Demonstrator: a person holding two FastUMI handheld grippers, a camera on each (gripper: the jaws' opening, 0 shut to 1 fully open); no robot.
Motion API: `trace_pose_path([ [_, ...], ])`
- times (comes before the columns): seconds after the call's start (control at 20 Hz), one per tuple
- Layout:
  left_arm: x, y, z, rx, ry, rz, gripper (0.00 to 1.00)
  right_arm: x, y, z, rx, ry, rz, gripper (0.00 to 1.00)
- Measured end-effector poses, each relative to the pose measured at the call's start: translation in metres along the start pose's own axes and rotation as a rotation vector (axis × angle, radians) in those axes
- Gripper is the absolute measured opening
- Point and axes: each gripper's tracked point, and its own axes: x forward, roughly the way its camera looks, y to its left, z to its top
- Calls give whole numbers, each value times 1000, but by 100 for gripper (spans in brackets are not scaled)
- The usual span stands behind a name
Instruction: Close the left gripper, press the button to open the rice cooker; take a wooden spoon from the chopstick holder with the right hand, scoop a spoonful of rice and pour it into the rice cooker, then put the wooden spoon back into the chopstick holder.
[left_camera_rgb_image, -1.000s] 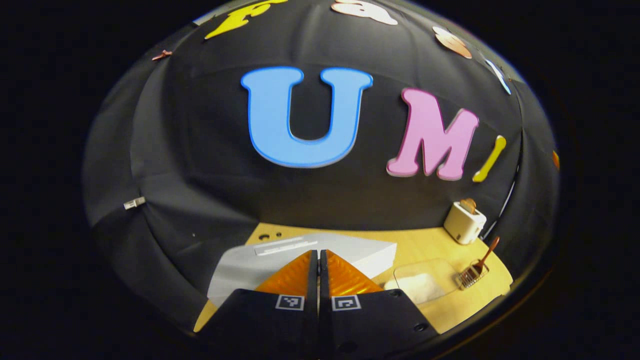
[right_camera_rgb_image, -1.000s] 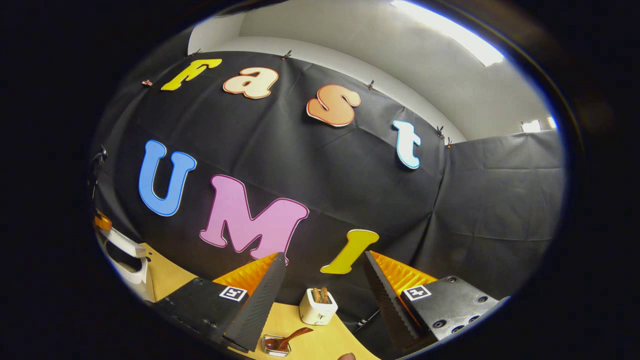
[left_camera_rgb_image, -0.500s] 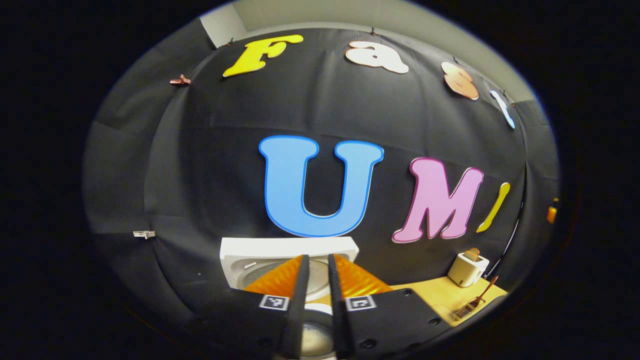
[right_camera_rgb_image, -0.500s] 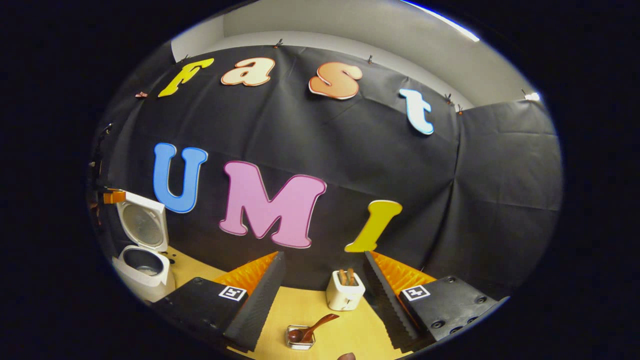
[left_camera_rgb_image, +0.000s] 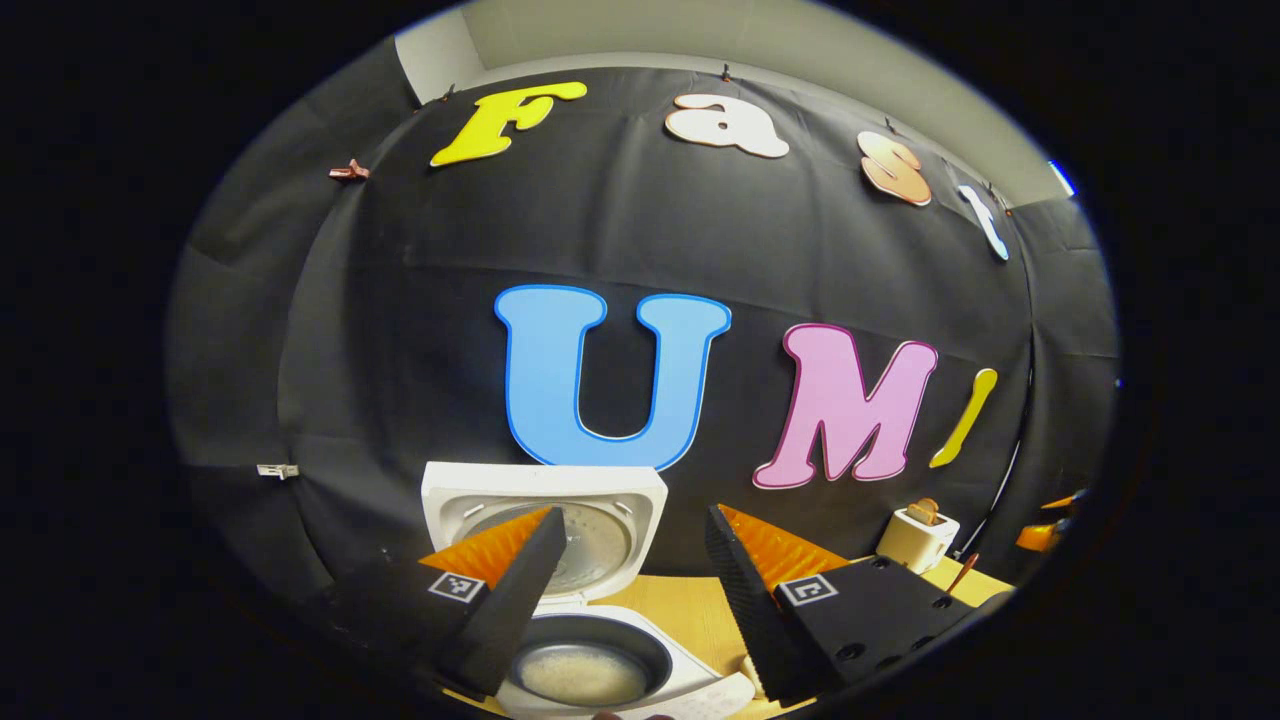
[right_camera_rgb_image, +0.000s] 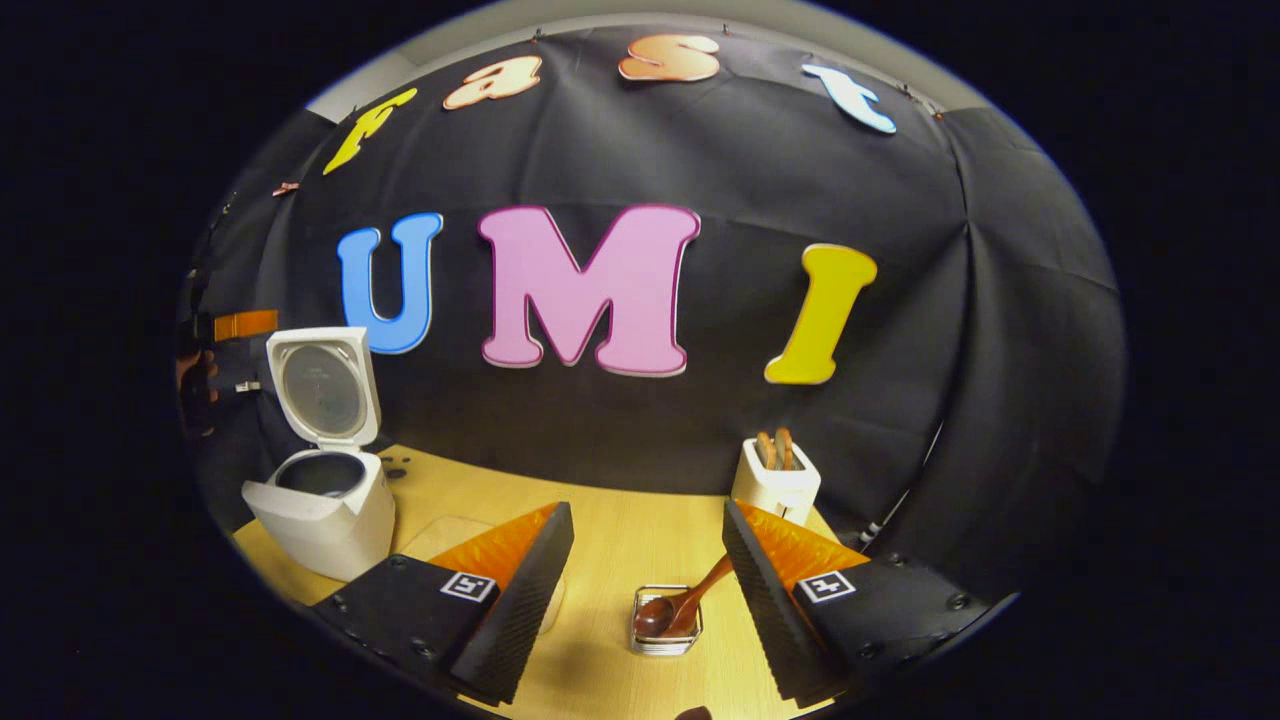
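I hold both grippers with jaws apart. The right gripper (right_camera_rgb_image: 640, 560) hangs above the wooden spoon (right_camera_rgb_image: 678, 608) in the chopstick holder (right_camera_rgb_image: 667, 632); the rice cooker (right_camera_rgb_image: 320, 500) stands open, far left. Risk: a skewed descent tips the holder.

Black cloth wall (right_camera_rgb_image: 1000, 330) behind pale wooden table (right_camera_rgb_image: 620, 520).

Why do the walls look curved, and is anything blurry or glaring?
Both views bulge from the fisheye lens. In the right gripper view the table bows, yet the spoon and cooker stay sharp under even light. In the left gripper view the cooker's lid shines faintly and the edges dim.
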Motion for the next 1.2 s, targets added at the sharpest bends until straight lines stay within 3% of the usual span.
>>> trace_pose_path([
  [0.35, 6, -3, -12, 35, 52, 72, 91, 70, -35, -102, 101, 193, 42, 91],
  [0.8, 1, 0, -31, 60, 141, 209, 91, 156, -48, -179, 286, 335, 74, 85],
  [0.85, 1, 1, -34, 57, 151, 223, 91, 165, -47, -182, 322, 341, 75, 80],
  [0.9, 1, 0, -36, 56, 159, 233, 92, 172, -44, -181, 370, 337, 77, 60],
  [0.95, 0, -1, -38, 58, 165, 239, 92, 179, -44, -182, 415, 331, 73, 71],
  [1.05, -2, -2, -41, 70, 174, 246, 92, 188, -47, -182, 479, 316, 70, 34],
  [1.1, -3, -3, -41, 76, 178, 247, 92, 191, -50, -182, 492, 312, 63, 24],
  [1.2, -2, -5, -43, 79, 182, 242, 92, 188, -48, -178, 479, 298, 76, 21],
])
